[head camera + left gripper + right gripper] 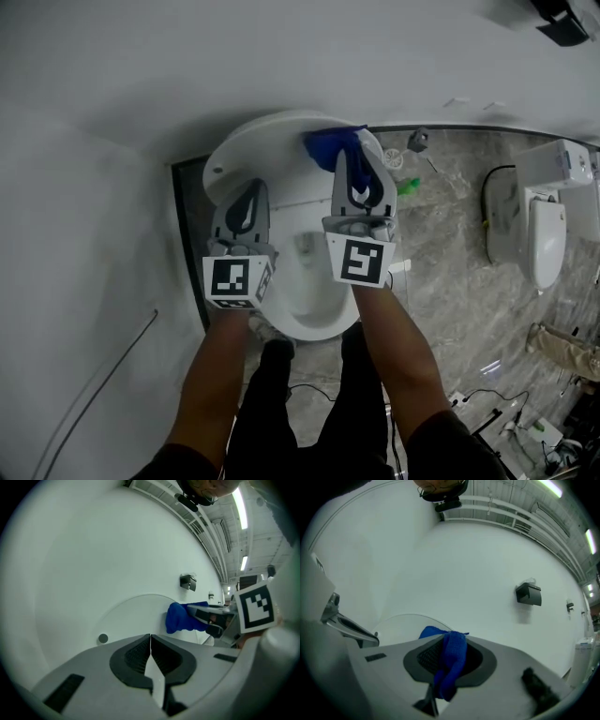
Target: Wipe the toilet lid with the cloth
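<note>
Forearms (398, 352) reach in. Right gripper (356, 169) pinches the blue cloth (330, 145) at the raised toilet lid's (258, 150) right rim. Left gripper (251, 195), jaws pressed together and empty, hovers before the lid's left half. Cloth looks soft, light and limp, best held by a bunched fold.

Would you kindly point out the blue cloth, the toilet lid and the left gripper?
blue cloth (328, 147), head view, middle of the bunched fabric.
toilet lid (262, 150), head view, bare white face.
left gripper (150, 638), left gripper view, where its shut fingertips meet.
</note>
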Motion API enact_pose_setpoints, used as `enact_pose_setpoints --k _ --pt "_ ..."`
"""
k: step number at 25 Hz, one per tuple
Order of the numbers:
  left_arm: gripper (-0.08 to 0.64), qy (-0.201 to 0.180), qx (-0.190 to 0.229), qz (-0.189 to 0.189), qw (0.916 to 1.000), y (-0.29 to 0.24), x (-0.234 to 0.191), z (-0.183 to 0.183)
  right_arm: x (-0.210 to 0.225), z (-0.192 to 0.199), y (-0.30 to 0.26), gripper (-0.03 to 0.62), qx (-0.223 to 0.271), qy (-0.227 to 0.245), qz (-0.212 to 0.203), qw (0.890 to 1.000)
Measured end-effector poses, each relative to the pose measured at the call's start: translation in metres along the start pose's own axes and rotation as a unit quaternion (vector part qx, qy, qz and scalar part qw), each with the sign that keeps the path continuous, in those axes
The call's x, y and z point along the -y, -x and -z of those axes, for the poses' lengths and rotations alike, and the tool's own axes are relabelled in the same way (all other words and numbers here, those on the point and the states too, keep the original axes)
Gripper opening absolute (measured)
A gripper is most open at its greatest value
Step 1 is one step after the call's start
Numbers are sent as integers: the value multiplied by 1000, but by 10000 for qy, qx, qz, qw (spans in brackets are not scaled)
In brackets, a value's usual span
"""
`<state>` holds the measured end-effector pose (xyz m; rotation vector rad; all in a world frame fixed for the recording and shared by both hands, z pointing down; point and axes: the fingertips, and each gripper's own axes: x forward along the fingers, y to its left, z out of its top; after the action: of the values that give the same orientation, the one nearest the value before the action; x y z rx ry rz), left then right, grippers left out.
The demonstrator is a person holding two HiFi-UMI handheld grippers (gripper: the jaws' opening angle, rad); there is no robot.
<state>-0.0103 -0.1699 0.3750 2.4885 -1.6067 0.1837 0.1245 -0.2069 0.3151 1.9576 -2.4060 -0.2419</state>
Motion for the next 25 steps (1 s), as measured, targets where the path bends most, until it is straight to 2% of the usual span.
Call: enact_pose_setpoints --k 4,8,14,19,25 --pt "12 117 -29 -234 9997 17 -21 12 -48 -7 23 60 82 -286 -488 9984" --pt "12 201 -164 -472 9985 40 -52 33 -116 8 32 60 -38 -487 -1039 9934" --pt "12 249 -320 -784 9961 70 -101 54 -194 39 24 60 -429 -447 -1633 9846" --pt "12 246 -423 -807 9955 82 -116 62 -218 49 3 60 -513 -316 -1667 9842" --pt "12 184 -471 -569 9971 69 -99 64 -186 63 -9 58 -669 -195 -1315 9889"
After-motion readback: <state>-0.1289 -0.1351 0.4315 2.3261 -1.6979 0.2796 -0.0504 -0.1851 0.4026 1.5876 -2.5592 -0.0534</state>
